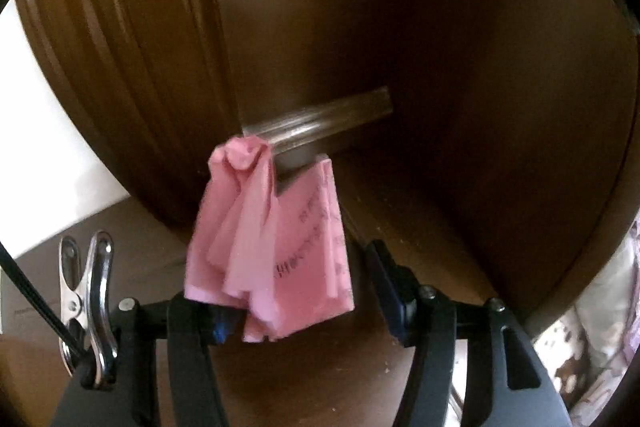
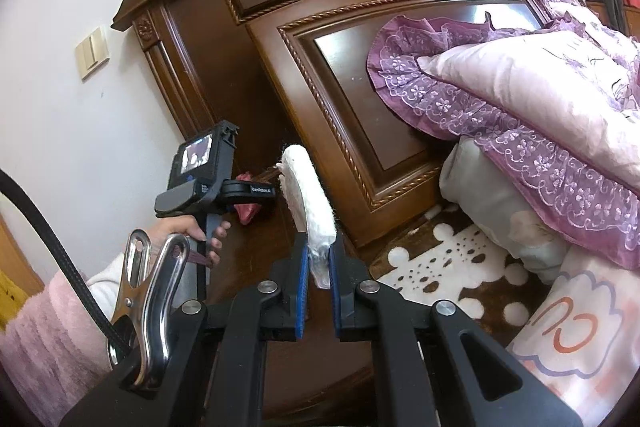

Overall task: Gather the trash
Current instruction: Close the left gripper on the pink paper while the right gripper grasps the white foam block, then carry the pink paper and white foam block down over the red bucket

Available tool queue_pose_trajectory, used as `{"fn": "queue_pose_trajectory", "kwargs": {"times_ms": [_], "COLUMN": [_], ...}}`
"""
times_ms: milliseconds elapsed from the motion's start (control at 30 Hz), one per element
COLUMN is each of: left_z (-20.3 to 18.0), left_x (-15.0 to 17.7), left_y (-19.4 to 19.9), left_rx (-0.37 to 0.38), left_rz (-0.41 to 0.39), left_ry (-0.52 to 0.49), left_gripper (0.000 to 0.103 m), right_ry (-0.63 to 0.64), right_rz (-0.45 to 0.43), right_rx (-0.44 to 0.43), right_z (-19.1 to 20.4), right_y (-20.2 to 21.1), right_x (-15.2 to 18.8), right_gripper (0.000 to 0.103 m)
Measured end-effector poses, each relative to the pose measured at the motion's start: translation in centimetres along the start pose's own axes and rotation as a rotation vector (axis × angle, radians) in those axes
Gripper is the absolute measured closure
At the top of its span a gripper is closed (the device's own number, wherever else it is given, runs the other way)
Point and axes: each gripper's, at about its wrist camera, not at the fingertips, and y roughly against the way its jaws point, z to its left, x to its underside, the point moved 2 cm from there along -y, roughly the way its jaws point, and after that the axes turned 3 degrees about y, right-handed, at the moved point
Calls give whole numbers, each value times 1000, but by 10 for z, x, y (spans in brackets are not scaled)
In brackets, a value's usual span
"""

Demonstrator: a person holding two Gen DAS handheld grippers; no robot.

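We see one pink plastic bag (image 1: 276, 247), folded flat, dark print on its face, its top twisted into a knot. It hangs in front of a grooved bar (image 1: 320, 123) on a brown wooden nightstand (image 1: 480, 107), between the fingers of our left gripper (image 1: 304, 291). Those fingers stand apart; the finger at 3 o'clock is clear of the bag, while the bag covers the other finger's tip, so we cannot tell whether it touches.

In the right wrist view, the fingers of our right gripper (image 2: 319, 259) are clamped on the lower end of one white, fuzzy, crumpled strip (image 2: 308, 195), which rises toward 11 o'clock. At 9 o'clock from it, a hand (image 2: 188, 231) in a pink sleeve grips the left gripper's handle, the bag showing red beyond it.

The carved wooden headboard (image 2: 360, 67) fills 12 o'clock. At 3 o'clock lie one purple lace-trimmed pillow (image 2: 520, 87) and a patterned blanket (image 2: 460, 267). One wall switch (image 2: 93, 53) sits at 10 o'clock.
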Motion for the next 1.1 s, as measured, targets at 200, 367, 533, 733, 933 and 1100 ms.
{"fn": "queue_pose_trajectory", "kwargs": {"times_ms": [200,367,533,733,933,1100], "left_z": [3,6,7,18,12,8], "left_x": [-2,1,15,44,83,116], "left_y": [0,10,27,74,127,163], "left_rx": [4,18,54,112,125,147], "left_rz": [-4,-4,0,-33,-85,-92], "left_ry": [28,14,-1,-28,-102,-134], "left_gripper": [54,59,62,63,63,63], "right_ry": [1,0,-2,10,34,62], "right_rz": [8,11,10,4,-3,-22], "right_rx": [-2,0,-4,-18,-38,-55], "right_z": [1,2,4,13,27,42], "right_y": [-2,-3,-2,5,16,34], "right_x": [1,2,1,1,2,5], "right_gripper": [93,93,93,93,93,93]}}
